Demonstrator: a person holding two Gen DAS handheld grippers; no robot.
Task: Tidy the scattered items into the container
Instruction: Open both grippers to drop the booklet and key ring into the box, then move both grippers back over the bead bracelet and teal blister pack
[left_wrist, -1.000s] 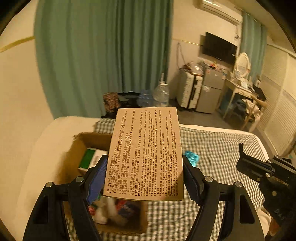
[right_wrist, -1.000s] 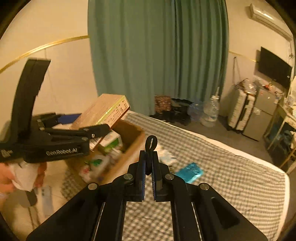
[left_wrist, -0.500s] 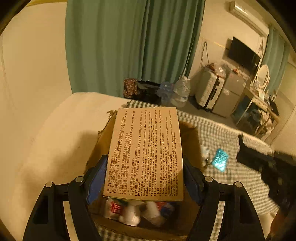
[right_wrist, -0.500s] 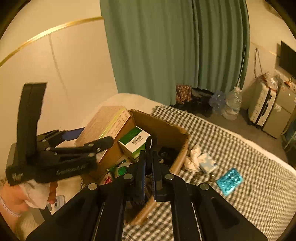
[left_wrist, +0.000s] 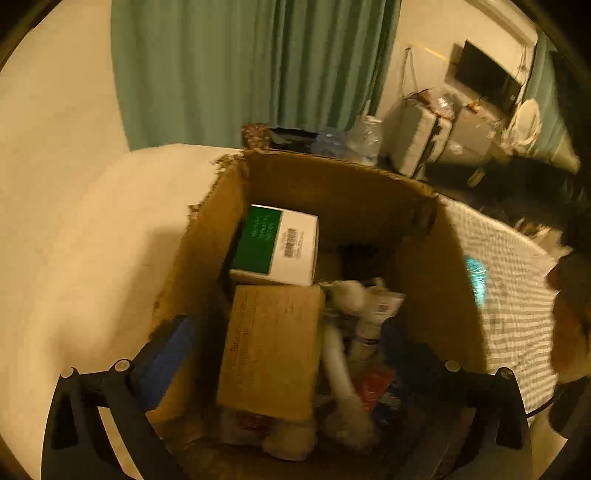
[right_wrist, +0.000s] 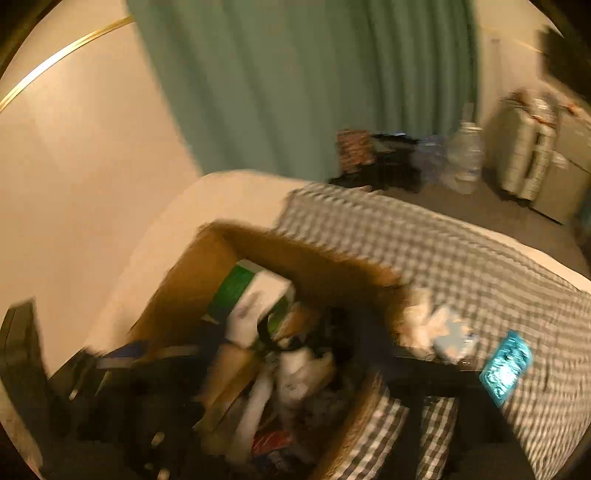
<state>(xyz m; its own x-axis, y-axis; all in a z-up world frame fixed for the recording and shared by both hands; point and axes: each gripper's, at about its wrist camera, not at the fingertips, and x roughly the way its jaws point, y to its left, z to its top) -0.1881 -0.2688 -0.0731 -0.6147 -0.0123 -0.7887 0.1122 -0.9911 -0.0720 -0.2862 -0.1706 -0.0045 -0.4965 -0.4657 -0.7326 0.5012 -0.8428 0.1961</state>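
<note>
The open cardboard carton (left_wrist: 332, 162) stands on the bed, holding a green-and-white box (left_wrist: 275, 245), white tubes and packets. A tan printed medicine box (left_wrist: 271, 350) lies inside it, free of my left gripper (left_wrist: 286, 328), whose jaws are opening wide on either side of it. In the blurred right wrist view my right gripper (right_wrist: 288, 354) hangs over the carton (right_wrist: 303, 254) with its jaws opening. A small black loop (right_wrist: 271, 338) sits loose between them among the contents. A teal blister pack (right_wrist: 506, 369) and a crumpled white packet (right_wrist: 432, 332) lie on the checked cover.
The checked bed cover (right_wrist: 461, 258) stretches right of the carton, and plain cream bedding (left_wrist: 92, 258) lies to its left. A green curtain (left_wrist: 240, 74) hangs behind. Water bottles (right_wrist: 465, 162), bags and cabinets stand on the floor past the bed.
My left gripper came down over the carton and let go of the tan box, which now lies inside. My right gripper swung over the carton and opened, releasing the black loop.
</note>
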